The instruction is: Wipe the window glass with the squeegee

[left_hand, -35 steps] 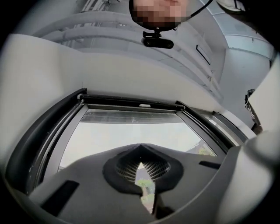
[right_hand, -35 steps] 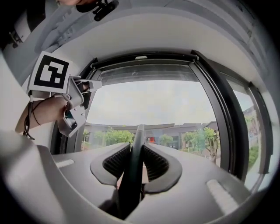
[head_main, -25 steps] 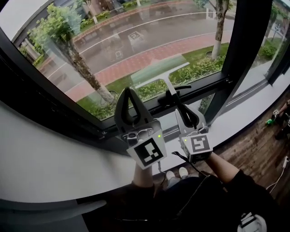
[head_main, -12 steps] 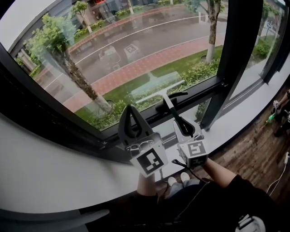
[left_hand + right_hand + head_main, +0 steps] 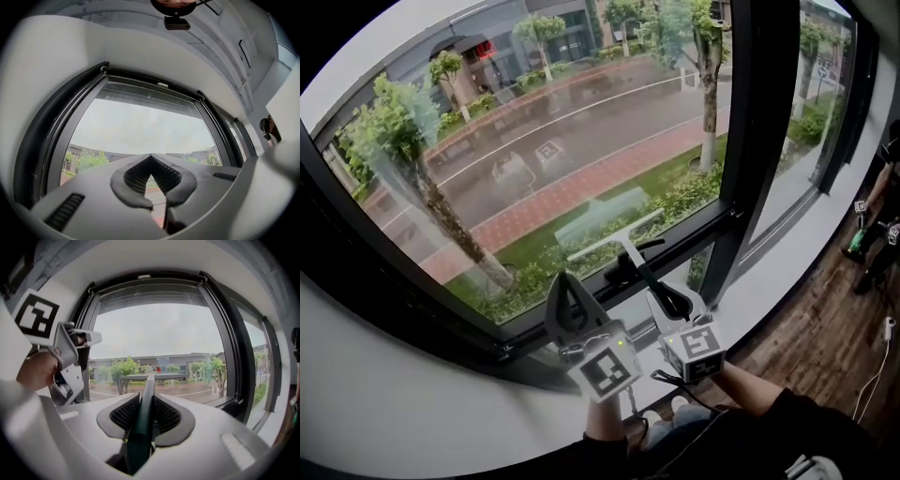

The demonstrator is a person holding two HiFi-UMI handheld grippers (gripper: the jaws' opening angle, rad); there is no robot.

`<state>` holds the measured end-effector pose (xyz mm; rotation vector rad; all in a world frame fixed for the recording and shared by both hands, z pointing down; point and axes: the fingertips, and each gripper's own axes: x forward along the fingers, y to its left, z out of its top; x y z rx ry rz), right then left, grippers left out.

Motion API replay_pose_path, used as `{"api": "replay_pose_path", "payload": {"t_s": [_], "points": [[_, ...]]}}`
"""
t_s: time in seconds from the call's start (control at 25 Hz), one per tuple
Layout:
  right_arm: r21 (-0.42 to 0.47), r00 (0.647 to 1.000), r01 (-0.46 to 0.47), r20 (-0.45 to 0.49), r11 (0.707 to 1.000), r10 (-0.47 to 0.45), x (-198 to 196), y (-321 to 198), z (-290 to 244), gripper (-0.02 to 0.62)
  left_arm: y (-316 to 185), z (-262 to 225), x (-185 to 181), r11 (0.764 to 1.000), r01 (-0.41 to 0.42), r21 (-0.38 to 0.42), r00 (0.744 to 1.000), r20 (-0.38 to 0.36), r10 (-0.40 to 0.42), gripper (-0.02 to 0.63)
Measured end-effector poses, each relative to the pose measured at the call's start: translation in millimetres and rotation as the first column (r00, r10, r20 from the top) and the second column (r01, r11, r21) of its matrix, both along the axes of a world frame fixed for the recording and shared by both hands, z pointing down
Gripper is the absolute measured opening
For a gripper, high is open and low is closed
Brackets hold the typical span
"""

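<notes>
At the glass (image 5: 534, 141), squeegee (image 5: 614, 234) as before

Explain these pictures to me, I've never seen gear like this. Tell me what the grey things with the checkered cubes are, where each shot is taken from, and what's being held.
There is no robot here. A person holds a gripping tool in each hand, and the marker cubes are part of those tools. The wide picture comes from a camera on the person's head, looking down at a window. The other two come from cameras riding on each tool, looking along its jaws. The right tool is shut on the dark green handle of a squeegee, whose blade appears to lie against the window glass, low down near the frame. The left tool is shut on nothing and hangs to its left. Below runs a white sill.
</notes>
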<state>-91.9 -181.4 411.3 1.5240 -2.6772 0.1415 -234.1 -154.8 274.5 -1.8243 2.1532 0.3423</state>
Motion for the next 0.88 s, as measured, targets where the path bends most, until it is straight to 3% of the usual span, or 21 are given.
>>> {"api": "replay_pose_path", "payload": {"t_s": [0.16,0.36,0.56,0.72,0.88], "points": [[0.125,0.997,-0.014,0.072,0.992,0.005,22,-6,-68,0.096,-6,-29,11,0.999,-0.039,0.0,0.999,0.038,0.039,0.0],[0.287,0.982,-0.019,0.184,0.958,-0.036,61,-20,-162,0.097,-22,-71,47,0.998,-0.053,-0.029,0.982,0.18,0.058,0.0],[0.44,0.981,-0.042,0.191,0.897,-0.047,99,-47,-252,0.096,-45,-138,85,0.997,-0.047,0.062,0.956,0.292,0.027,0.0],[0.558,0.982,-0.049,0.177,0.828,-0.061,124,-65,-310,0.097,-56,-182,111,0.988,-0.033,0.149,0.967,0.257,-0.006,0.0],[0.622,0.978,-0.055,0.192,0.781,-0.084,145,-84,-354,0.096,-64,-206,141,0.978,-0.04,0.205,0.976,0.217,-0.006,0.0]]}}
